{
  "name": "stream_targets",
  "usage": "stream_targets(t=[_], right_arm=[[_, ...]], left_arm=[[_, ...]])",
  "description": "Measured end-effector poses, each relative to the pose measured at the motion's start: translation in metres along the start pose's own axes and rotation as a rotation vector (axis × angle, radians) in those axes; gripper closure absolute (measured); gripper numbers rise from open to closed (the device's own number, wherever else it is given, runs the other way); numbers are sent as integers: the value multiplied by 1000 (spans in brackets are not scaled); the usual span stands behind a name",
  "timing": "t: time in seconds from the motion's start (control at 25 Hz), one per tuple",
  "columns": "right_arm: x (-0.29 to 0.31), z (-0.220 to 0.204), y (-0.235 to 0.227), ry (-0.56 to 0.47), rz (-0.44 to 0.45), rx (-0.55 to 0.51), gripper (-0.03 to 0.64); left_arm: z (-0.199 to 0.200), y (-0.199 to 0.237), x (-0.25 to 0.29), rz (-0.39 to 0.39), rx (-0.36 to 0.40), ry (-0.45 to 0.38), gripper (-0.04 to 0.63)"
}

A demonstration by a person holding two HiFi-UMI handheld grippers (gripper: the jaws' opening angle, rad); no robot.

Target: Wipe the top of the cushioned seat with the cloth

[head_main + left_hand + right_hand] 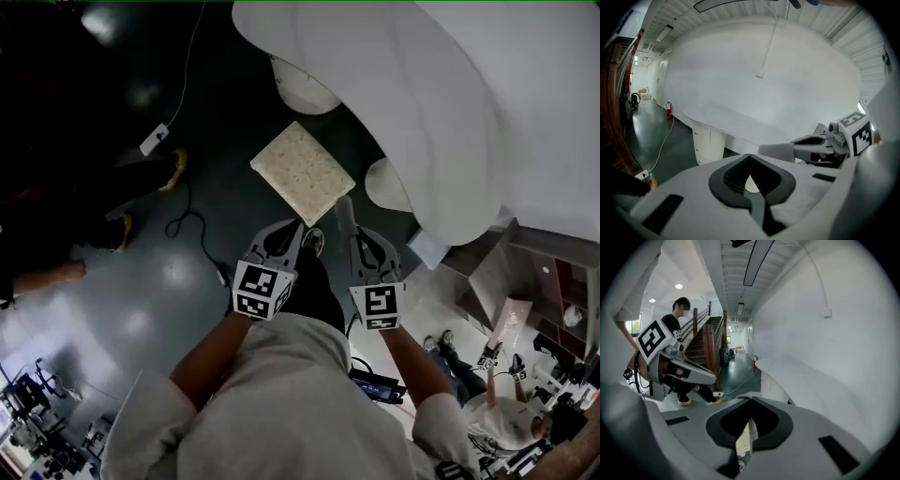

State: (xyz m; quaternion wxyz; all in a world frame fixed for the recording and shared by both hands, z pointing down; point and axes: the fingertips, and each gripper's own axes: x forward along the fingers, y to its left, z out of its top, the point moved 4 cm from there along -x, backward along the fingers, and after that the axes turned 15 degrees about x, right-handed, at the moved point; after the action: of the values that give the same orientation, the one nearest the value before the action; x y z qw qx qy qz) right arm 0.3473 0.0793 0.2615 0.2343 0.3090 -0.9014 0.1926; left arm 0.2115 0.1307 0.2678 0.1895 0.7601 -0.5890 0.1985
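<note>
Head view: from my head, steeply down over my arms; left tool (300,225), right tool (343,206) and the cloth (302,172) lie close below, with the floor (141,300) beneath.
Left tool view: rides that tool, close behind its jaws, facing the cushioned seat (731,123).
Right tool view: same mount, facing along the cushioned seat toward a corridor (736,357).
Shared: all three show the cushioned seat; each tool view catches the other tool at one side.

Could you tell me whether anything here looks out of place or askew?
A loose cable, a possible trip risk, loops over the floor left of the cushioned seat, which sits cornerwise to the person. The right gripper holds the grey cloth clear of it.
</note>
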Motion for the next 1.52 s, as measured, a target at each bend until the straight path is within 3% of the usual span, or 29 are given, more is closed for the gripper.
stream_targets(t=[0.28, 0.6, 0.84, 1.28, 1.52], right_arm=[[52, -45, -9, 134, 59, 26, 603], [125, -114, 5, 290, 62, 69, 603], [169, -163, -28, 323, -38, 157, 603], [246, -234, -114, 308, -199, 194, 603], [274, -234, -162, 283, -306, 40, 603]], left_arm=[[-25, 22, 32, 12, -34, 51, 581], [-96, 65, 69, 54, -174, 117, 581], [-166, 77, 113, -19, -125, 197, 581], [-249, 79, 200, -91, -114, 224, 581], [-274, 74, 238, -113, -111, 265, 581]])
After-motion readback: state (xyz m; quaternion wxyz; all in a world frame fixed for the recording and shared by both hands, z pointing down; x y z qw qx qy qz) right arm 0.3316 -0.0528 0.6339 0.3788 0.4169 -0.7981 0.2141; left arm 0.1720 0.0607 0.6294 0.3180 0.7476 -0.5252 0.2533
